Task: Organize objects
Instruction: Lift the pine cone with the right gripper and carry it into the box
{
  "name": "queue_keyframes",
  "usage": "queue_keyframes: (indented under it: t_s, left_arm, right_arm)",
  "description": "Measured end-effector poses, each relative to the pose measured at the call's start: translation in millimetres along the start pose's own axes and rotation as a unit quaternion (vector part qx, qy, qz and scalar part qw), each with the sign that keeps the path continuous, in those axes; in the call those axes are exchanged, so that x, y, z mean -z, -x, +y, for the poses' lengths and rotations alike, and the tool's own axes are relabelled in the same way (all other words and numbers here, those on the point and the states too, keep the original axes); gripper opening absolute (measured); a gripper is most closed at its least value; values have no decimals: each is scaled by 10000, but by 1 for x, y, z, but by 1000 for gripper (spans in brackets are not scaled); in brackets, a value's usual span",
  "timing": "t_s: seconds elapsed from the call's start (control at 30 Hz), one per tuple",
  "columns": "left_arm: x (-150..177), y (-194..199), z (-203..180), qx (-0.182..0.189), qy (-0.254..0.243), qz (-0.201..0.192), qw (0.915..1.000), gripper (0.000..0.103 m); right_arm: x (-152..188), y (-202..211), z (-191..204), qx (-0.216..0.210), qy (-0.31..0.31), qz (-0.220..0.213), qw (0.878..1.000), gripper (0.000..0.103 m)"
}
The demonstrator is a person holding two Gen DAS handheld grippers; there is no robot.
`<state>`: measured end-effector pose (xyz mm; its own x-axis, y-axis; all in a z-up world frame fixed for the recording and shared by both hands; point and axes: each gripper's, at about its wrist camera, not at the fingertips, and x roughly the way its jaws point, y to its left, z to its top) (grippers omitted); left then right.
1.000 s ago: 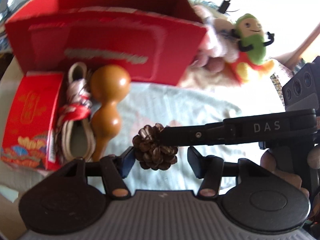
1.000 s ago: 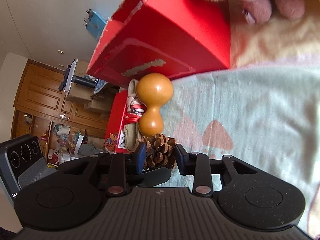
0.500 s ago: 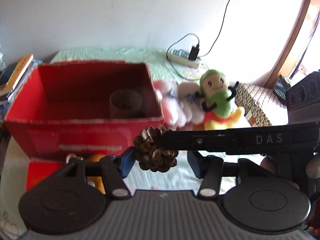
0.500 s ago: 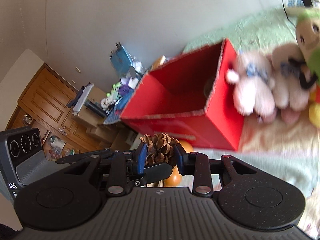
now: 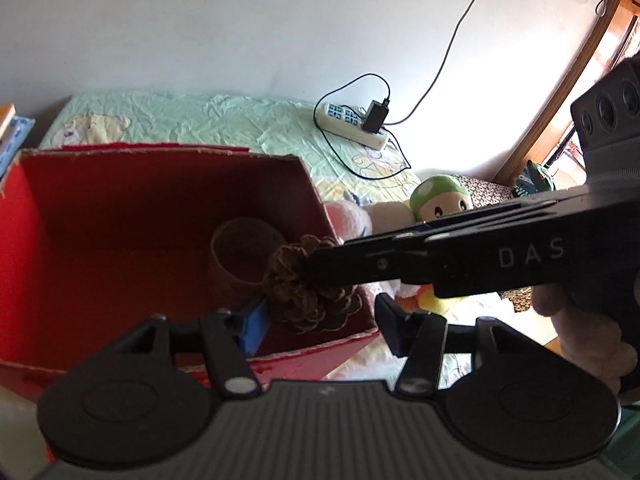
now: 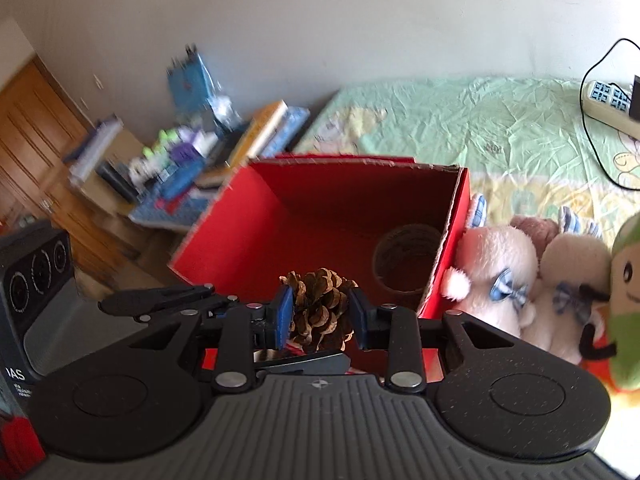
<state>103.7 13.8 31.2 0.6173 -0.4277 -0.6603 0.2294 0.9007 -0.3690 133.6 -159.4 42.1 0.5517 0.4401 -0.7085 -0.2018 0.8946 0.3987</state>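
Two views split the scene between them: only the right wrist view takes in the blurred pile of books [image 6: 256, 132] at ten o'clock of the red box [image 6: 452, 240], while only the left wrist view shows the whole cable looping off the power strip [image 5: 352, 125] on the green sheet [image 5: 224, 120]. The right gripper [image 6: 320, 314] pinches the pine cone [image 6: 318, 312] between its blue pads [image 6: 285, 314], holding it above the near edge of the box. The left gripper [image 5: 318, 320] stands spread wide, one blue pad just beside the pine cone [image 5: 308, 294], with the other gripper's black arm crossing in from three o'clock. Inside the open box lies one brown roll of tape [image 6: 406, 258], toward its right wall. Plush toys [image 6: 496, 268] crowd at three o'clock of the box, touching its side.
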Motion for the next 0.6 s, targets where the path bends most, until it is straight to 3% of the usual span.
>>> queue_keyframes:
  t_s: [0.23, 0.43, 0.6]
  left_arm:
    - [-1, -30, 34, 493, 145, 425, 9978, 56]
    - [-5, -49, 45, 662, 100, 696, 9953, 56]
    - [-9, -54, 49, 881, 30, 793, 9929, 56]
  right_arm:
    - [-27, -44, 13, 666, 471, 1290, 9883, 33]
    - [-35, -79, 20, 1104, 710, 2399, 9619, 33]
    - [-35, -99, 16, 1512, 805, 2839, 9434, 33]
